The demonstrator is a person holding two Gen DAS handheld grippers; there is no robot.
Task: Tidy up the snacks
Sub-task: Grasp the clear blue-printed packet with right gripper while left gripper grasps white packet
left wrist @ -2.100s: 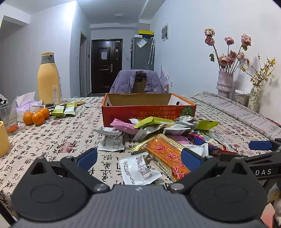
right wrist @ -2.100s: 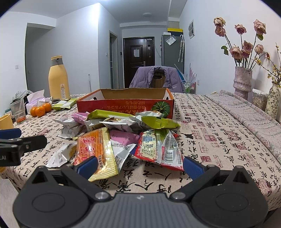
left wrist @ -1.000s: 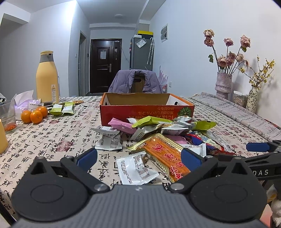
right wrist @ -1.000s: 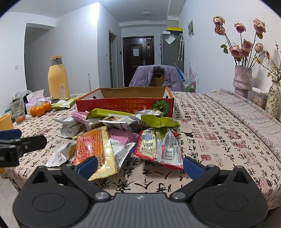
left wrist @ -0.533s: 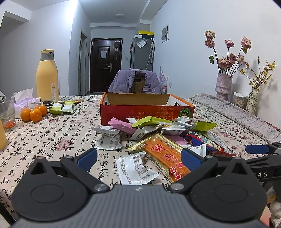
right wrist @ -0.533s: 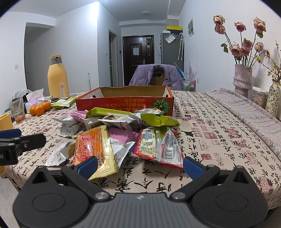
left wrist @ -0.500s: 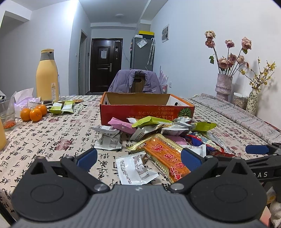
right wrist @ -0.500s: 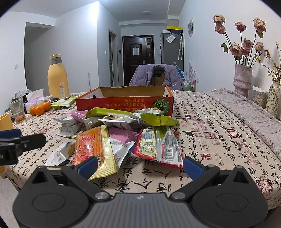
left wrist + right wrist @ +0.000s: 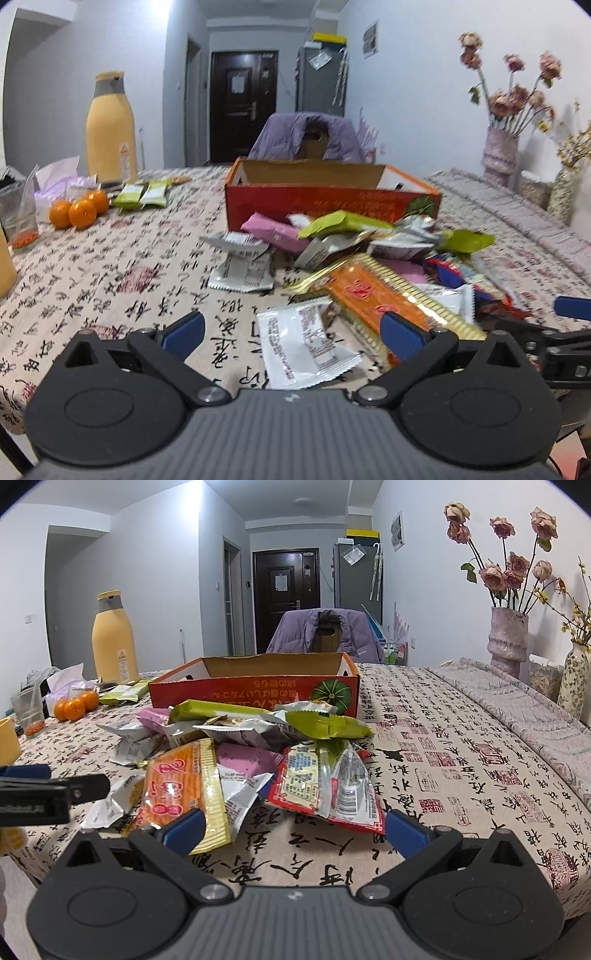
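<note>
Gaping empty, two grippers, left gripper [image 9: 291, 334] and right gripper [image 9: 293, 830], face one box [image 9: 255, 692].

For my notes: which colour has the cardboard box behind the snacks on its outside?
The box is red-orange outside, with a green pumpkin picture; the right wrist view shows it best.

The cardboard box [image 9: 255, 694]'s floor is hidden behind its front wall

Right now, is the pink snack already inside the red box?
No, the pink snack lies on the tablecloth in front of the red box, leaning into the pile of wrappers outside it.
</note>
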